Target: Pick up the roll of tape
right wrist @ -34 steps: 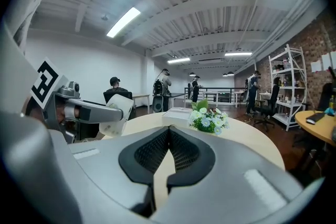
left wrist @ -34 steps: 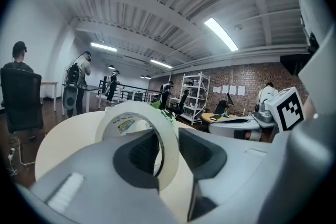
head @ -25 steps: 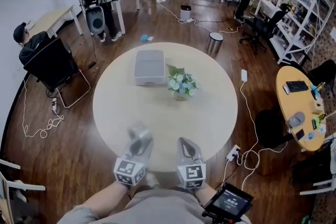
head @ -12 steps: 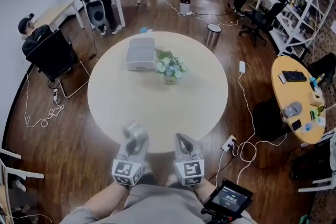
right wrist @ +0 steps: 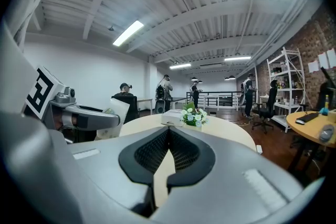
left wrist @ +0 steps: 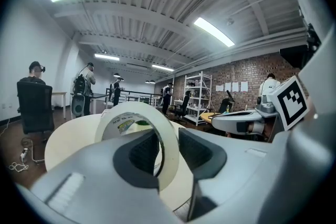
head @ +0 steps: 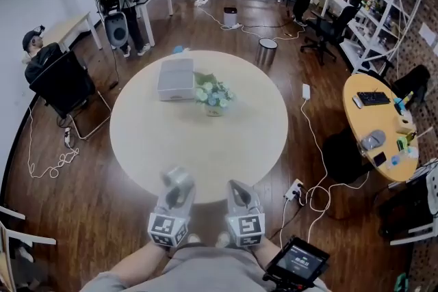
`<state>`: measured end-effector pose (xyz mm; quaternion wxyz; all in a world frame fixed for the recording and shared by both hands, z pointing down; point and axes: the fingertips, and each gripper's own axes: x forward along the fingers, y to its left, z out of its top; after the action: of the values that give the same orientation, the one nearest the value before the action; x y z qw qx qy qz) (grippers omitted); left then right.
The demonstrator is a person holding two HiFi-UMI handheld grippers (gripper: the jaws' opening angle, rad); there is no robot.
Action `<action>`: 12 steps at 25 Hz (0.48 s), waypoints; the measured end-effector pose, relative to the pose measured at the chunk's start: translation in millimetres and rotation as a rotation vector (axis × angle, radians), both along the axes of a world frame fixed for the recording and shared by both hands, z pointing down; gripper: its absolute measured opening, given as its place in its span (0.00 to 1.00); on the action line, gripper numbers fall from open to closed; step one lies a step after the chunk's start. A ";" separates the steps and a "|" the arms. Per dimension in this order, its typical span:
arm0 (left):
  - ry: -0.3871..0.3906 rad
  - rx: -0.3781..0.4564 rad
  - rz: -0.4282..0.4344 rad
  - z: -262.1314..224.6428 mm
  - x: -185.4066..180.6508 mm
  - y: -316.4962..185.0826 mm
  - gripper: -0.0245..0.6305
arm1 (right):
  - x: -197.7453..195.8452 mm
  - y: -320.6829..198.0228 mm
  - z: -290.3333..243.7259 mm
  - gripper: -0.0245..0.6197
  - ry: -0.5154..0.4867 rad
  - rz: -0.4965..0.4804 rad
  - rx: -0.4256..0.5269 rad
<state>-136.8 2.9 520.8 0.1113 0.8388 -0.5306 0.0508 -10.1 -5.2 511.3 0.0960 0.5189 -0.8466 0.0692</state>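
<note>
The left gripper [head: 179, 180] pinches the tape [left wrist: 133, 108] upright between its jaws, by the table's [head: 205, 147] near edge. The right gripper [right wrist: 168, 131], jaws pressed together, holds nothing. The pickup looks done.

The round table [head: 198, 147] is my landmark. Its near half, from the edge by my left gripper [head: 178, 179] and right gripper [head: 237, 188] up to the middle, is bare, and either one could pass over it freely. On its far side stand a grey box [head: 176, 78] and, just right of that, a pot of flowers [head: 213, 96], too close together for me to pass between. The table's left and right rims are open. The roll of tape [left wrist: 123, 126] fills my left jaws; my right jaws are pressed together. On the floor right of the table lie a power strip [head: 295, 189] and cables [head: 321, 198]. Left of the table stands a chair [head: 65, 85].
</note>
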 end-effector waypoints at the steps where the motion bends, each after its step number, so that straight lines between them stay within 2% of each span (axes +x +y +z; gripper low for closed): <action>1: -0.002 0.002 0.007 -0.6 -0.4 0.8 0.22 | -0.9 -0.2 -1.0 0.06 0.000 0.007 0.002; 12: 0.002 -0.015 0.041 0.0 -13.3 14.6 0.22 | -16.5 6.2 -3.0 0.06 -0.004 0.040 -0.008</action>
<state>-150.0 17.6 520.8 0.1169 0.8486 -0.5129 0.0563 -26.6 1.0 508.3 0.0952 0.5351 -0.8360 0.0755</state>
